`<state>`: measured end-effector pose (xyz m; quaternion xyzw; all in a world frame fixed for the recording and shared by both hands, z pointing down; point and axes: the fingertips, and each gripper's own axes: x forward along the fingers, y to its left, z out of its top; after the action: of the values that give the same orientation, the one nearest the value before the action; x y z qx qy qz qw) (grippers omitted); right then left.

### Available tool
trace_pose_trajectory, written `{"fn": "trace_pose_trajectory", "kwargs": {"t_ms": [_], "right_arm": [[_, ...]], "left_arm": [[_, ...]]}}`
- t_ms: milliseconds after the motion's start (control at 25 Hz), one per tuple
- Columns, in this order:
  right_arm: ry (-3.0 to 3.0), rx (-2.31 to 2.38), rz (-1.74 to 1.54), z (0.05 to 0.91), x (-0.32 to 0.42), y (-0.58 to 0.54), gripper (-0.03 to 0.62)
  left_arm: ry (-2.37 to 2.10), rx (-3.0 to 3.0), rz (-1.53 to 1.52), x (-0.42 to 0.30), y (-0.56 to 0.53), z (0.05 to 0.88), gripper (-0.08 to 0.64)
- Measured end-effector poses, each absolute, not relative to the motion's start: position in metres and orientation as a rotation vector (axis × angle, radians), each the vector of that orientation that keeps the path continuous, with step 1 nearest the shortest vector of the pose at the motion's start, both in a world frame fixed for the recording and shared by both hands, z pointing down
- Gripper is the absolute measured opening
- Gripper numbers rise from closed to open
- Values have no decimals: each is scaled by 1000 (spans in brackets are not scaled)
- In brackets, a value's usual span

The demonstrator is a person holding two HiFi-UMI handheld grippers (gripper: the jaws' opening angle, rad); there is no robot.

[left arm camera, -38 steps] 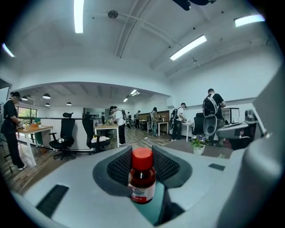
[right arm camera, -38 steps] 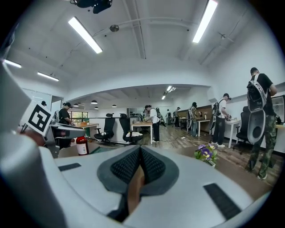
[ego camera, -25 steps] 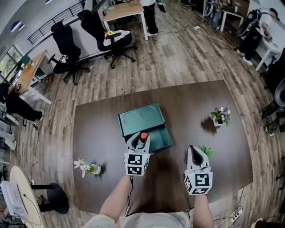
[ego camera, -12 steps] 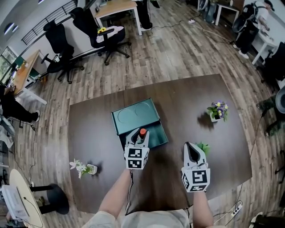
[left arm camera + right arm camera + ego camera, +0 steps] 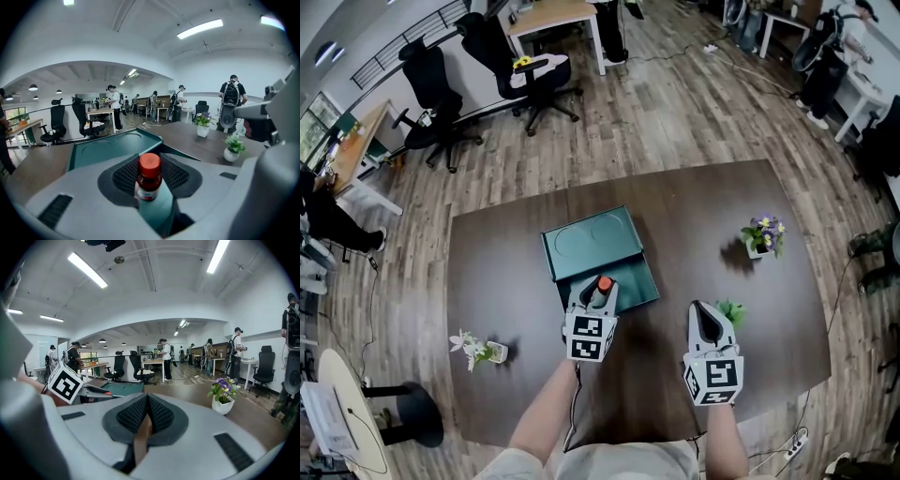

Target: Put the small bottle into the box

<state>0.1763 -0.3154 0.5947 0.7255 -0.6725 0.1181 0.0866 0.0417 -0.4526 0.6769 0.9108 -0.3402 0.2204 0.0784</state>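
Head view, bottle: the small bottle (image 5: 602, 292) stands upright with its red cap (image 5: 604, 283) on top. It is clamped between the jaws of the left claw (image 5: 599, 289), and its long axis runs straight up and down.
Head view, box: the green box (image 5: 609, 258) lies open on the dark table (image 5: 506, 281). Its lid (image 5: 589, 239) is folded back at 12 o'clock and its tray (image 5: 637, 278) is nearer the person. The bottle shows over the tray's 7 o'clock corner.
Head view, right claw: the right claw (image 5: 705, 314) hovers at 4 o'clock from the box, well apart from it and just beside a small green plant (image 5: 732, 312). The left claw is plainly the nearer one.

Left gripper view, grip: the ribbed pads (image 5: 124, 177) press on the bottle's body below the cap, so this claw is closed on the bottle.
Left gripper view, underneath: the tray's teal floor shows in the gap under the bottle, and the lid stretches away at 11 o'clock. Whether the bottle's base touches the floor cannot be told.
Left gripper view, coming move: the way in looks to be straight down, at 6 o'clock from the bottle. No sideways travel seems needed, only keeping the bottle upright until the jaws part.

Right gripper view, jaws: the pads are pressed together with nothing between them.
Right gripper view, surroundings: the left claw's marker cube (image 5: 65, 383) sits at 9 o'clock, with the box beyond it. A pot of purple flowers (image 5: 222, 399) stands at 3 o'clock. This claw looks idle for the placing.
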Motion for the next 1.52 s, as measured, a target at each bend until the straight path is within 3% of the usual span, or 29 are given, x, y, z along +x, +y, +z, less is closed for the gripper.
{"fn": "trace_pose_trajectory", "kwargs": {"t_ms": [720, 840, 1000, 1520], "right_arm": [[-2009, 2160, 348, 595, 176, -318, 2], [-2007, 2169, 338, 590, 179, -318, 2], [-2010, 2181, 325, 583, 179, -317, 2], [-2061, 2171, 200, 537, 150, -313, 2]], "left_arm": [[-1029, 2759, 678, 43, -451, 678, 141], [-1036, 2781, 671, 44, -450, 672, 172], [-1049, 2805, 628, 41, -446, 656, 206], [-1253, 2828, 407, -24, -434, 572, 207]]}}
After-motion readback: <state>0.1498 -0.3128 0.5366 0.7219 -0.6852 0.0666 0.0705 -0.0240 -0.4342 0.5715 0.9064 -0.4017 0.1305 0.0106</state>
